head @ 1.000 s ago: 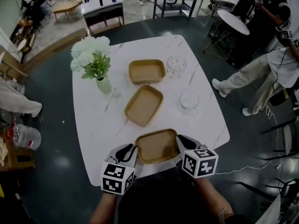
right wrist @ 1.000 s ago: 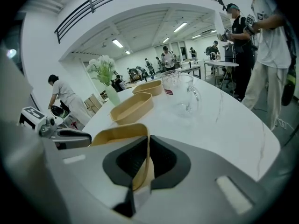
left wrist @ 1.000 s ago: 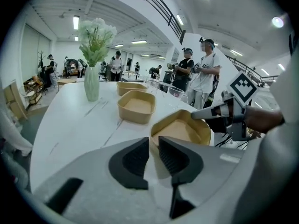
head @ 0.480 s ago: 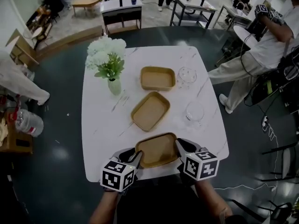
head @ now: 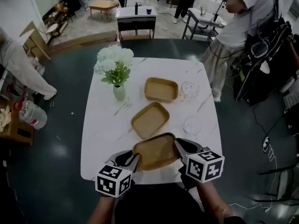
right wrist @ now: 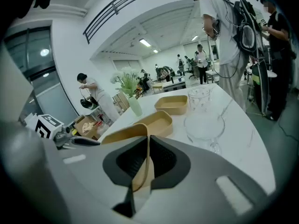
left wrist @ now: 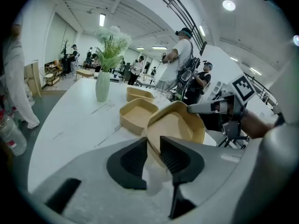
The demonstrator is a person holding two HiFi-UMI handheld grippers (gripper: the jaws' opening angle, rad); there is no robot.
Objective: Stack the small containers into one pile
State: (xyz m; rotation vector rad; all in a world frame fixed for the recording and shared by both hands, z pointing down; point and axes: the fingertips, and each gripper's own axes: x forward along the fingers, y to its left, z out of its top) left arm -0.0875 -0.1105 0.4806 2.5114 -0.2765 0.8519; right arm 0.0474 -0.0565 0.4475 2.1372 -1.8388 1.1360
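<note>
Three tan shallow containers stand in a row on the white marble table [head: 100,134]. The near container [head: 156,151] is off the tabletop and tilted, held at both ends. My left gripper [head: 135,157] has the container's left rim [left wrist: 175,125] between its jaws, which are closing on it. My right gripper [head: 178,146] is shut on the right rim [right wrist: 121,133], a thin edge pinched between the pads. The middle container [head: 150,120] lies just beyond the held one. The far container [head: 161,89] sits behind that.
A vase of white flowers [head: 115,71] stands at the table's far left. One clear glass cup [head: 189,89] is beside the far container, another [head: 192,124] beside the middle one. A person [head: 233,27] stands past the table's far right corner.
The near container has come up off the table's front edge and now tilts, carried a little toward the middle container by both grippers.
</note>
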